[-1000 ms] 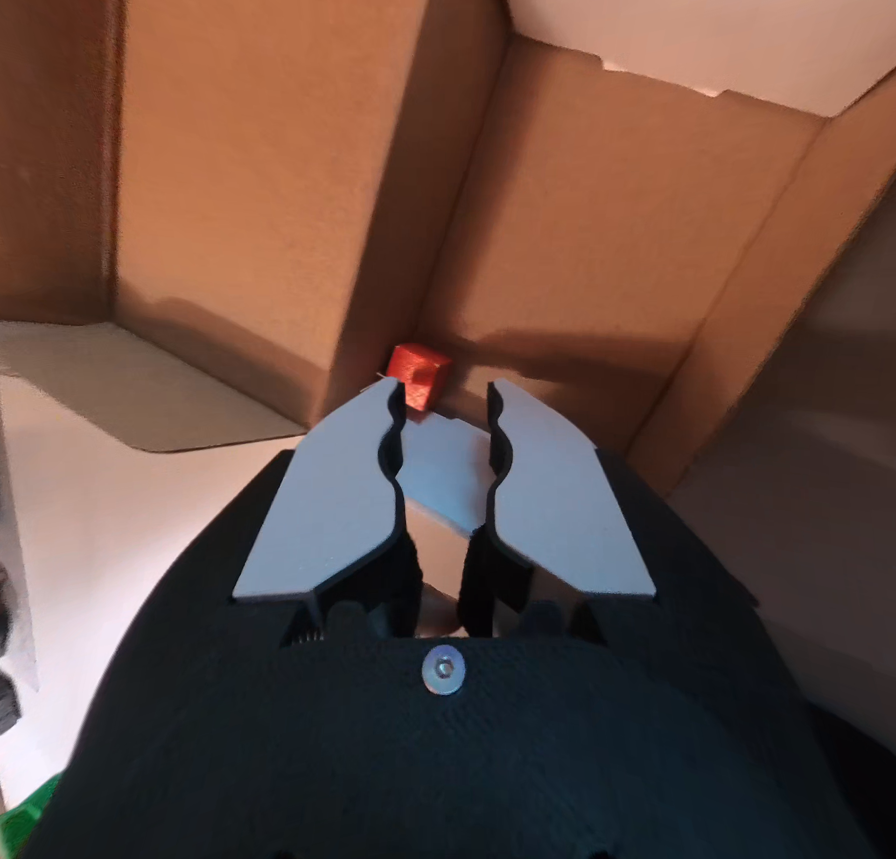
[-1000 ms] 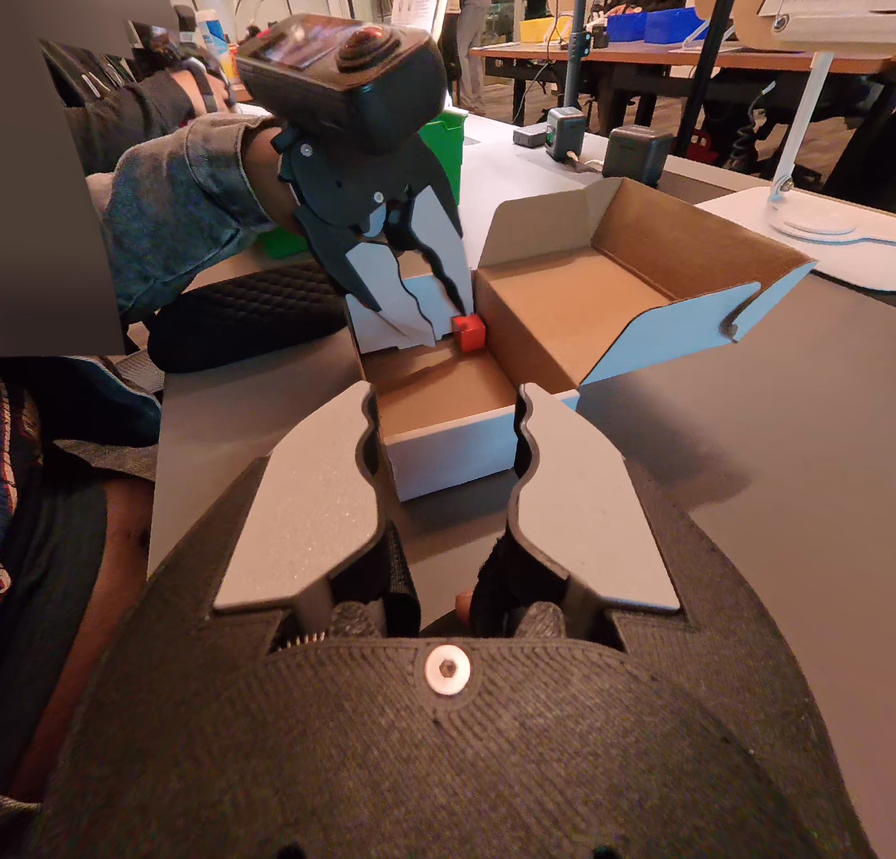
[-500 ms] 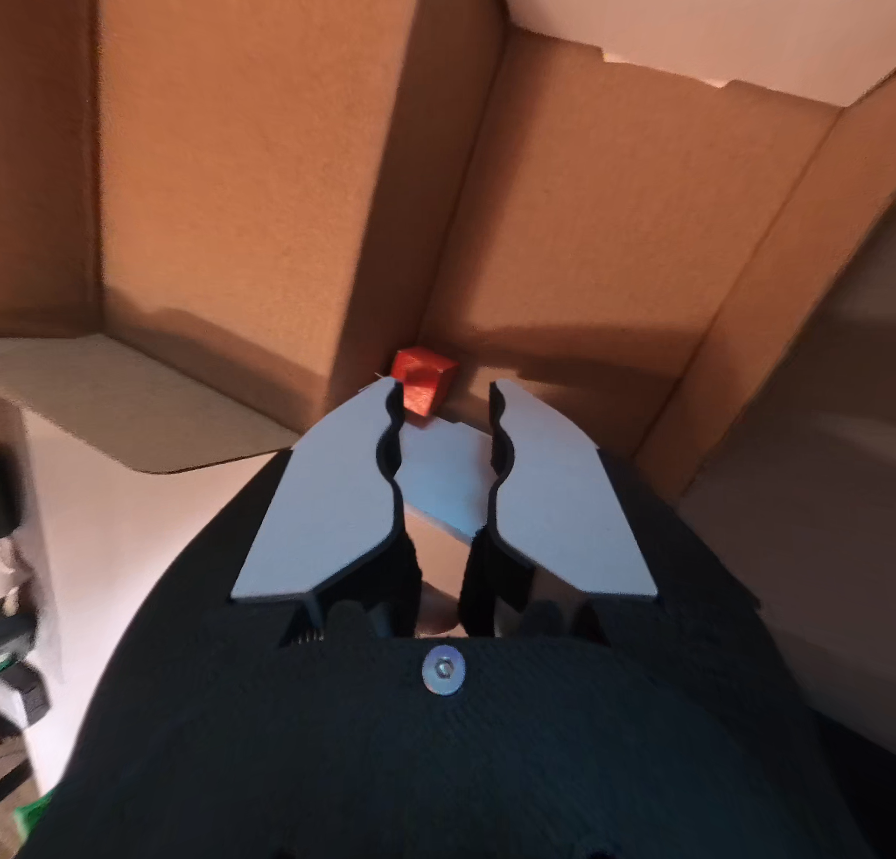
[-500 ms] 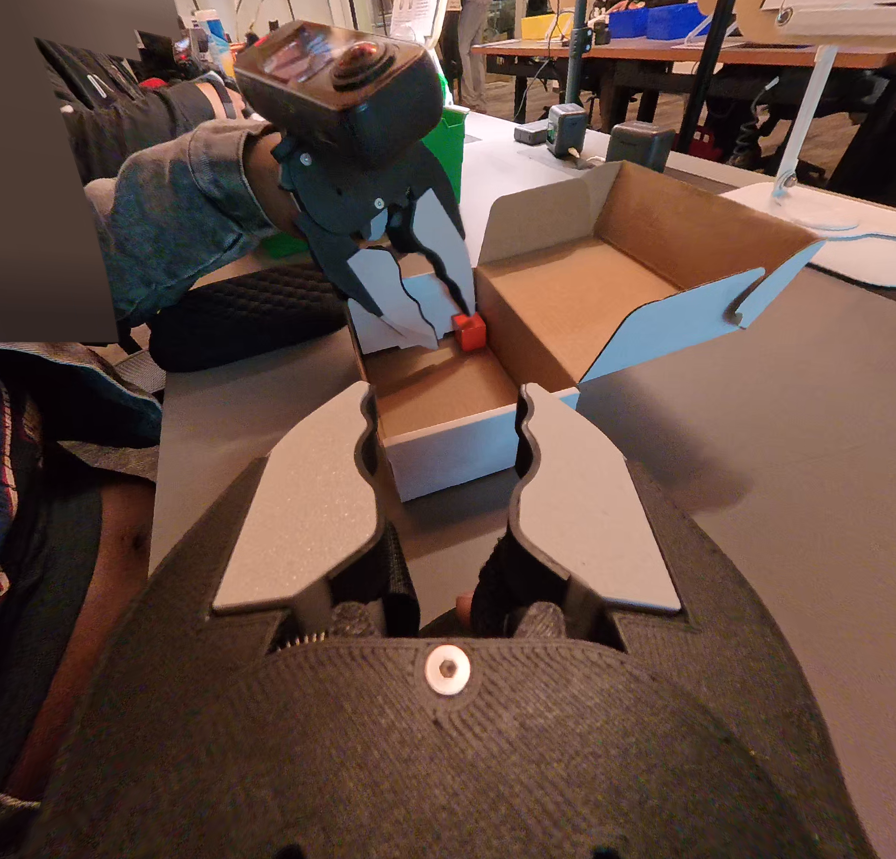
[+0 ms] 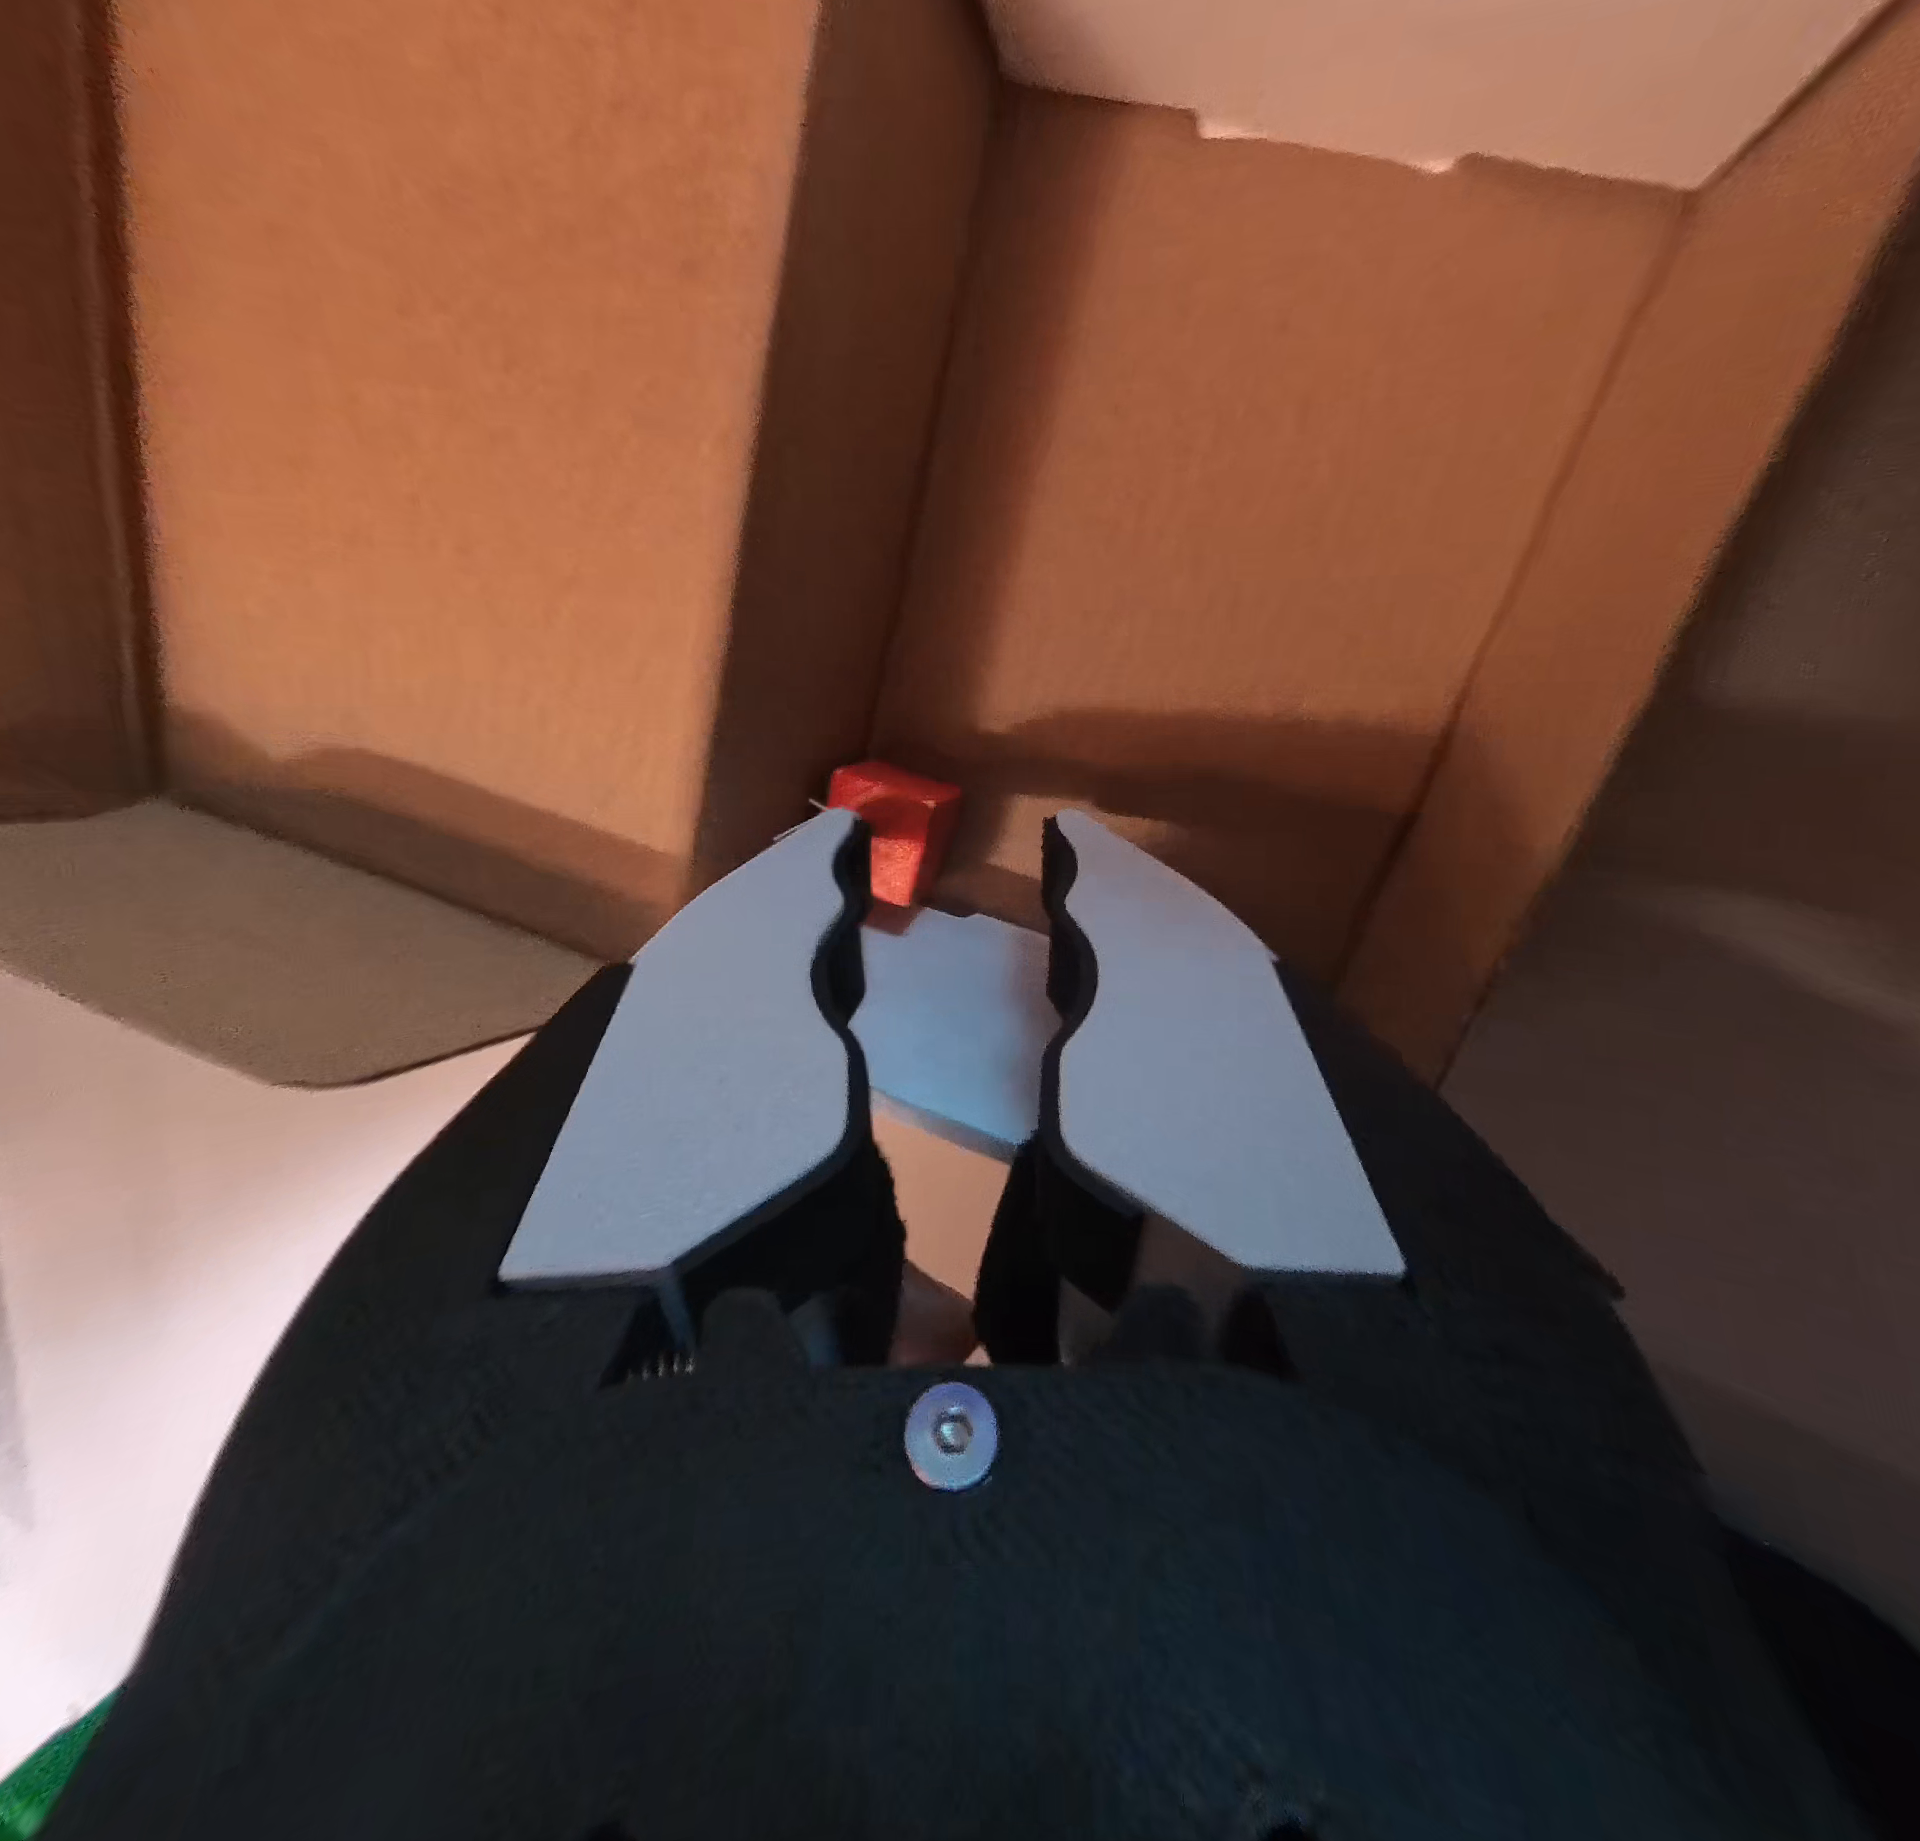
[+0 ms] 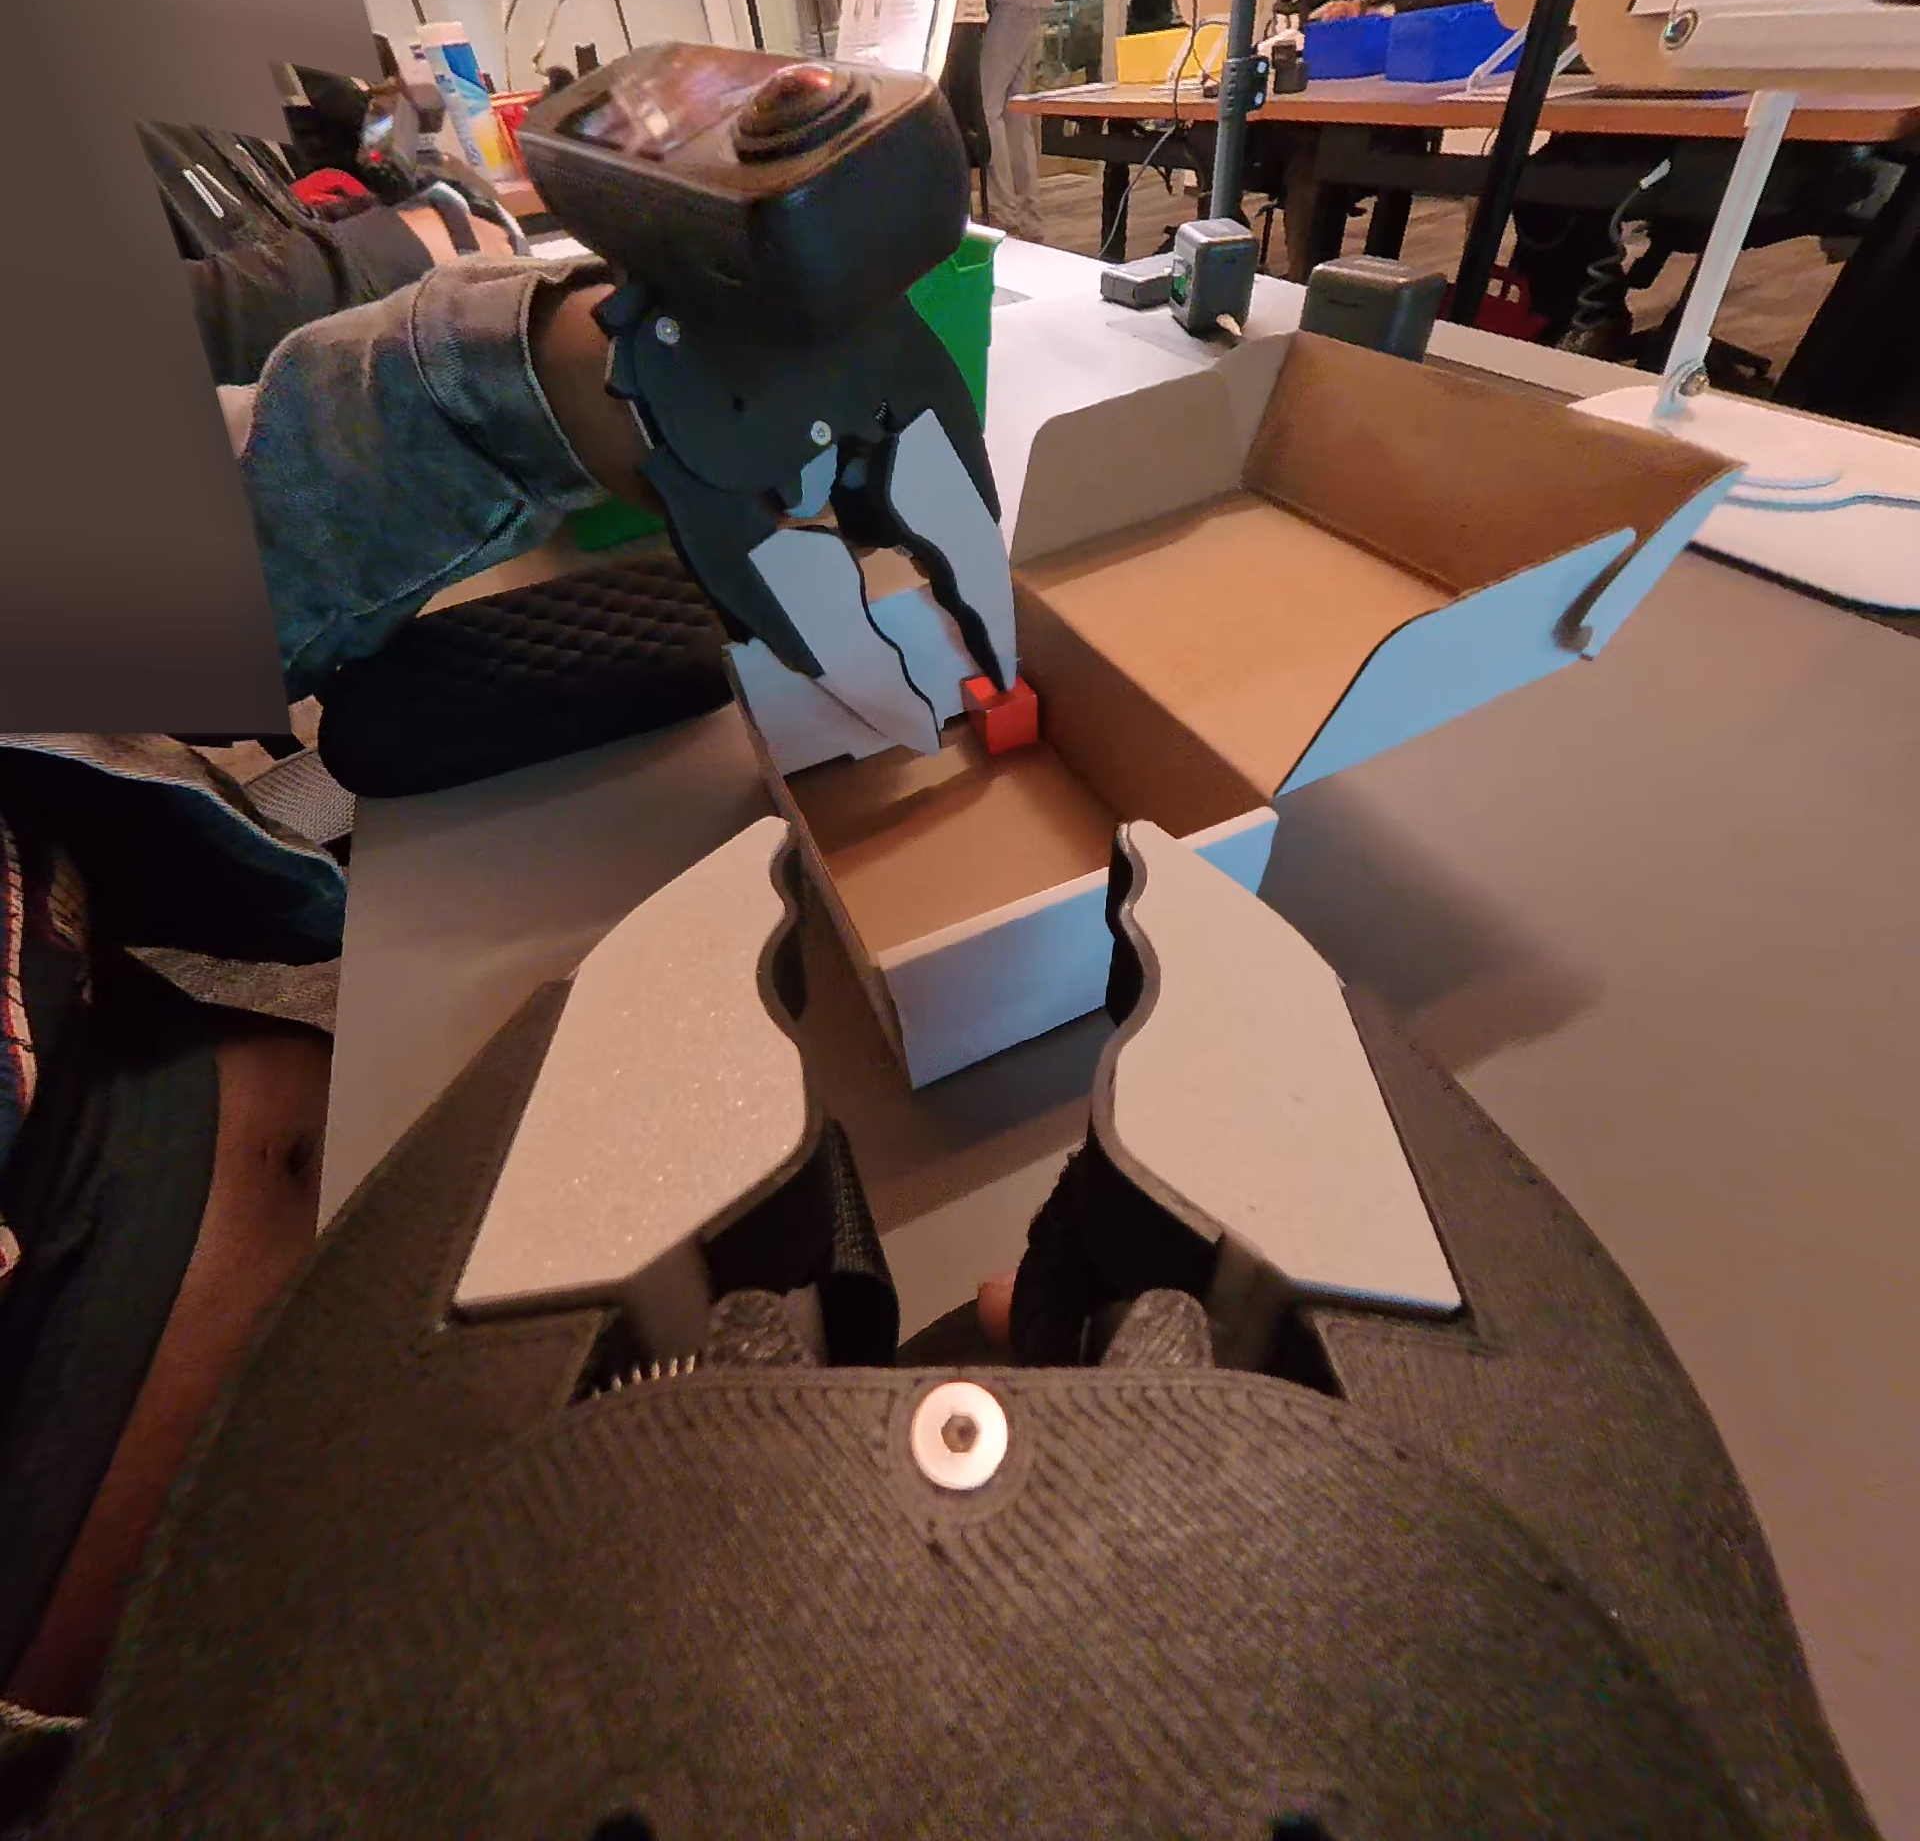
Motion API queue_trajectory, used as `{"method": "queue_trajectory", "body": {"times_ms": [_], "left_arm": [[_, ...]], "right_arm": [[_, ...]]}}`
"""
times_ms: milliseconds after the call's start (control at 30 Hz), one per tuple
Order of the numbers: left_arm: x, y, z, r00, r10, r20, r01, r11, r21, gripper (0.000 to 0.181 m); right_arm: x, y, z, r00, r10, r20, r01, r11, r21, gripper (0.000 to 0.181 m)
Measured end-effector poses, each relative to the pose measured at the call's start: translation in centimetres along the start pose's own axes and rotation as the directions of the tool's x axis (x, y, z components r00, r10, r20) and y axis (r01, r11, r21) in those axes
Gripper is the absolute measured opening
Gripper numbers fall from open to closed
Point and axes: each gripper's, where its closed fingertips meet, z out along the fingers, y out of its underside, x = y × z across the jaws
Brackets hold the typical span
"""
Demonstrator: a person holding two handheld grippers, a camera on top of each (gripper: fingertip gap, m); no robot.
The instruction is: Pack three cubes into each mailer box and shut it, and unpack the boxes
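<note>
Left tongs (image 6: 961, 721) angled down, right tongs (image 6: 951, 861) level, both parted.

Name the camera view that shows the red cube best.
The right wrist view: the red cube sits unobstructed in the mailer box corner, by the left claw. The left wrist view shows the cube partly hidden behind a claw finger.

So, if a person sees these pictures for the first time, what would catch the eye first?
Probably the small red cube, bright against brown cardboard in the far corner of the open mailer box. The left gripper reaches down to it with jaws open. The right gripper waits open at the box's near end.
</note>
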Motion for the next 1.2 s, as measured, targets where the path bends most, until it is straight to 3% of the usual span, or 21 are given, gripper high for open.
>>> {"method": "queue_trajectory", "body": {"times_ms": [200,300,500,767,1000,1200], "left_arm": [[-1.5,0.9,0.1,0.984,0.087,0.156,-0.07,0.992,-0.109,0.046],[-1.1,1.4,0.6,0.991,0.067,0.12,-0.048,0.988,-0.15,0.044],[-0.6,1.4,0.9,0.999,-0.002,0.045,0.007,0.993,-0.12,0.033],[-1.1,0.9,0.4,0.994,0.057,0.09,-0.047,0.993,-0.113,0.047],[-1.2,-0.4,-0.2,0.988,0.128,0.08,-0.121,0.988,-0.092,0.046],[-1.0,-0.3,1.1,0.982,0.187,0.041,-0.181,0.976,-0.124,0.042]], "right_arm": [[0.0,0.0,0.0,1.0,0.002,0.002,-0.002,1.0,0.001,0.056],[-0.1,0.1,0.1,1.0,0.002,0.007,-0.002,1.0,-0.006,0.056],[-0.3,0.4,0.3,1.0,-0.002,0.02,0.003,1.0,-0.027,0.056],[-0.3,0.5,0.4,1.0,-0.001,0.025,0.002,0.999,-0.034,0.056],[-0.4,0.5,0.4,1.0,-0.002,0.03,0.003,0.999,-0.036,0.055],[-0.5,0.5,0.4,0.999,-0.007,0.035,0.008,0.999,-0.034,0.054]]}}
